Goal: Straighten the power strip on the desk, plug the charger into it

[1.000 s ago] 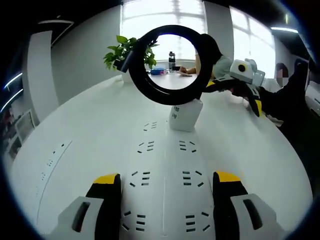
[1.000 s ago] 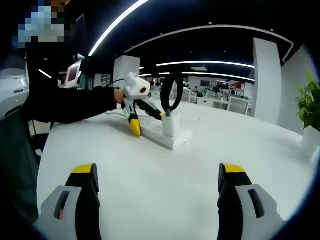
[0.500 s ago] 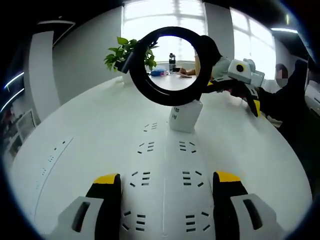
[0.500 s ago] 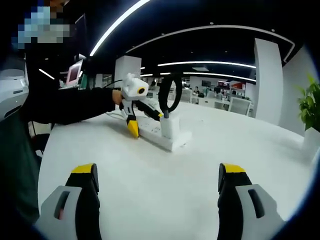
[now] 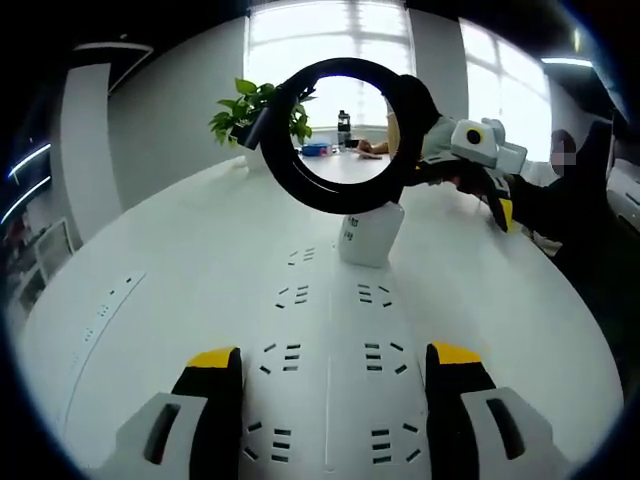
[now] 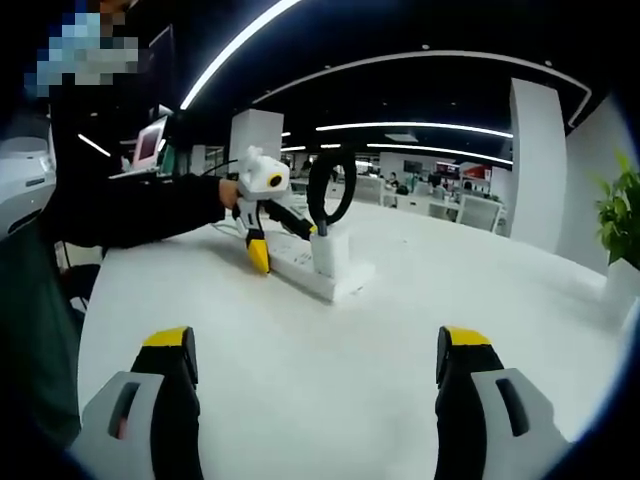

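The white power strip point(image 5: 328, 330) runs away from me between the jaws of my left gripper point(image 5: 328, 375), which is shut on its sides. A white charger point(image 5: 370, 236) stands plugged into the strip's far part, its black cable point(image 5: 300, 180) curling up in a loop. In the right gripper view the power strip point(image 6: 300, 268) lies across the desk with the charger point(image 6: 324, 254) upright on it, and the left gripper point(image 6: 286, 243) straddles it, held by a person's hand. My right gripper point(image 6: 315, 375) is open with nothing in it, well short of the strip; it also shows as the right gripper point(image 5: 497, 205) past the charger.
The white desk point(image 6: 400, 380) is broad. A potted plant point(image 5: 245, 110) stands at its far edge, near a bottle point(image 5: 343, 120) and a seated person point(image 5: 420, 110). A dark sleeve point(image 6: 130, 205) reaches in from the left.
In the right gripper view the left gripper, the strip and the charger have slid to the left together. The right gripper's jaws stay wide apart.
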Action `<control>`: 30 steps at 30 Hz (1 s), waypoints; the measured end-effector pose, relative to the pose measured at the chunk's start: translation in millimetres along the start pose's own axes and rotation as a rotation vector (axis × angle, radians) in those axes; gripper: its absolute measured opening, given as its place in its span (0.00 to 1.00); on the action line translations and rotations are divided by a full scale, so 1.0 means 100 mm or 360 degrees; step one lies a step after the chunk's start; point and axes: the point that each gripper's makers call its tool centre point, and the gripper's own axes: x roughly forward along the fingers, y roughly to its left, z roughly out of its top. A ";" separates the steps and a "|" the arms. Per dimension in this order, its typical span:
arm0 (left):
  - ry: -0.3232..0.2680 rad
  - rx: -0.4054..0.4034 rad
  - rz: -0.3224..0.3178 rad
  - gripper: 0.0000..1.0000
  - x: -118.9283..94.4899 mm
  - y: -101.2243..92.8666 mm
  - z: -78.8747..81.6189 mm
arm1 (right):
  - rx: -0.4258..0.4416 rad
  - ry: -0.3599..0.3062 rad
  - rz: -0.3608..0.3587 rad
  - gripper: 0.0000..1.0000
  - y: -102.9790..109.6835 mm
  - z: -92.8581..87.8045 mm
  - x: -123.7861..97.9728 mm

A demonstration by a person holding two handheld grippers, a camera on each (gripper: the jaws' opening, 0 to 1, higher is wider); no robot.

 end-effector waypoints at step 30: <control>-0.0015 -0.0002 0.0002 0.75 -0.23 -0.21 -0.13 | -0.0039 0.0015 0.0034 0.99 0.14 0.06 0.07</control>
